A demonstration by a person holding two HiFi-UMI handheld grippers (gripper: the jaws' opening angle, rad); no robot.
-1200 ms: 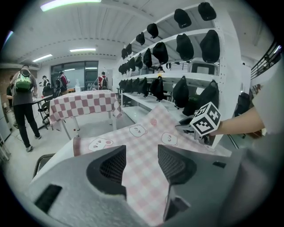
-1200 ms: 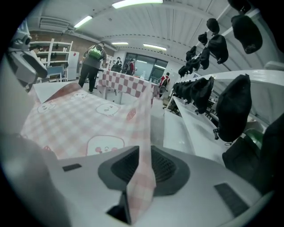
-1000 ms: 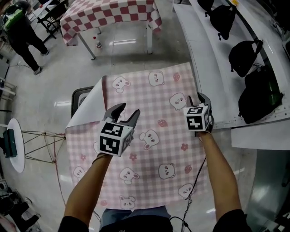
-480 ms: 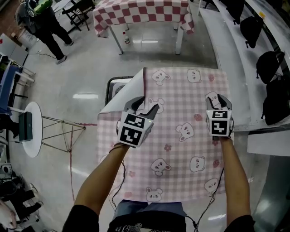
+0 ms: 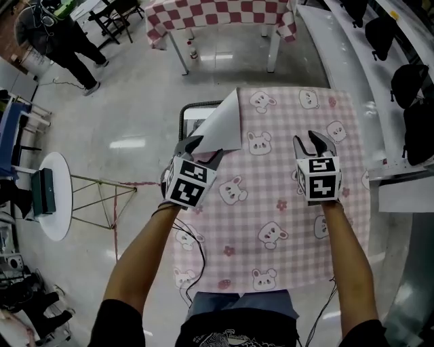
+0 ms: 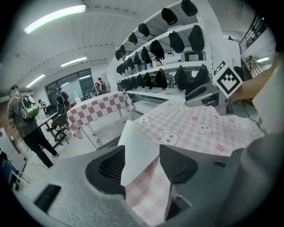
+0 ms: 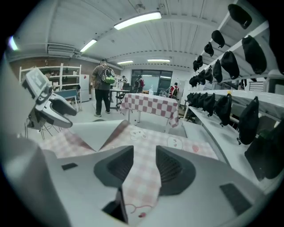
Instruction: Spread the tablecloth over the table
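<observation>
A pink checked tablecloth (image 5: pixel 271 203) printed with bunnies hangs spread in the air between my two grippers. My left gripper (image 5: pixel 202 149) grips its left edge; the jaws are opening, with the cloth (image 6: pixel 146 181) still pinched between the pads. Just past that gripper the far left corner (image 5: pixel 220 129) is folded over, white underside up. My right gripper (image 5: pixel 317 141) holds the right part of the cloth (image 7: pixel 142 177); its jaws are closing on the fabric between them. A dark table edge (image 5: pixel 190 112) peeks out under the folded corner; the cloth hides the rest of it.
A table with a red and white checked cover (image 5: pixel 224 13) stands ahead. A person (image 5: pixel 54 34) stands at the far left. White shelving with black bags (image 5: pixel 413 74) runs along the right. A round white stand (image 5: pixel 51 196) and a wire frame (image 5: pixel 102 200) are at the left.
Both grippers have carried the cloth forward and spread wider apart. The far left corner has folded further over, showing more white underside.
</observation>
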